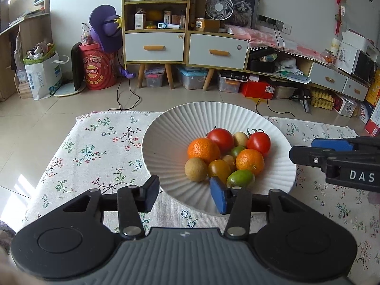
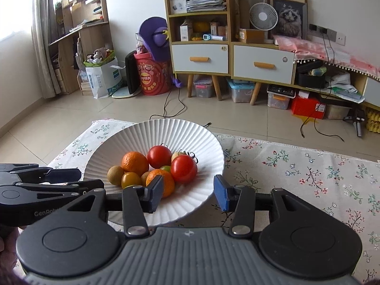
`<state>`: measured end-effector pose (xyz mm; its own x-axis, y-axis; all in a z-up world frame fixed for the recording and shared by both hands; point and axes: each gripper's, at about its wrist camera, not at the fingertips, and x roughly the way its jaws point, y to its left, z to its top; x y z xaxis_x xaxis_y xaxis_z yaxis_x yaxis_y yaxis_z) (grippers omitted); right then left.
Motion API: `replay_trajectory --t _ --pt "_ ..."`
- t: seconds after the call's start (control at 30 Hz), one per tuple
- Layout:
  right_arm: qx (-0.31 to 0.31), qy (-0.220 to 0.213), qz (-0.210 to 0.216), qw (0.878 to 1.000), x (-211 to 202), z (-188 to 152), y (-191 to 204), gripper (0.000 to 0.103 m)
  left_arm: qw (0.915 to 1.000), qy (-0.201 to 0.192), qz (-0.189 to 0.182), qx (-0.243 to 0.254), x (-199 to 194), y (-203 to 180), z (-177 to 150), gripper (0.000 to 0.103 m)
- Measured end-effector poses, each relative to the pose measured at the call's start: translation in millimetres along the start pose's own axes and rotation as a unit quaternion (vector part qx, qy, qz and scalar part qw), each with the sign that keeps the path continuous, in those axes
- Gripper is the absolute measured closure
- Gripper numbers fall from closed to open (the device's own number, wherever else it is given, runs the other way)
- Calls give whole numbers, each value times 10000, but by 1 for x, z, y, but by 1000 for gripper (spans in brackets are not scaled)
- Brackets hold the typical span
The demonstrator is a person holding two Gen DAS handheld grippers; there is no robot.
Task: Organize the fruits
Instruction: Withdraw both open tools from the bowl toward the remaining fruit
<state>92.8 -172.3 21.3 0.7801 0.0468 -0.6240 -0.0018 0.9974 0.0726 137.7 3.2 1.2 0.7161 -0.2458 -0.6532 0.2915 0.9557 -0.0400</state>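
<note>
A white ribbed plate [image 1: 166, 140] sits on a bench covered by a floral cloth [image 1: 95, 147], with a cluttered room of shelves and drawers behind it. All the fruit is gathered in the plate's hollow, touching in one cluster: two red tomatoes [image 1: 220, 139], two oranges [image 1: 203, 150], a brown round fruit [image 1: 196, 169] at the near left, a yellow-orange tomato [image 1: 219, 169], a green fruit [image 1: 239, 178] at the near edge of the pile, and a few smaller pale and green pieces tucked between them. The plate's sloping wall likely keeps the round fruit rolled together in the middle.

The left tongs [image 1: 187, 193] hover at the plate's near rim, released and empty; one pad stands over the cloth outside the rim, and the other appears just in front of the green fruit. The right tongs [image 2: 188, 193] hover at the plate's near right side, also released and holding nothing; one pad is seen against the nearer orange, the other over the cloth beyond the rim. Whether either pad touches fruit cannot be told.

No fruit lies loose on the cloth in either view, so the gathering appears complete or nearly so.
</note>
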Motion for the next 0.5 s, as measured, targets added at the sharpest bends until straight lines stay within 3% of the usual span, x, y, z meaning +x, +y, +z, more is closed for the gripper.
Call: replay_trajectory --t 0.5 --pt "-617 138 129 9979 -24 -28 6 36 9990 205 -165 353 -24 2 -18 31"
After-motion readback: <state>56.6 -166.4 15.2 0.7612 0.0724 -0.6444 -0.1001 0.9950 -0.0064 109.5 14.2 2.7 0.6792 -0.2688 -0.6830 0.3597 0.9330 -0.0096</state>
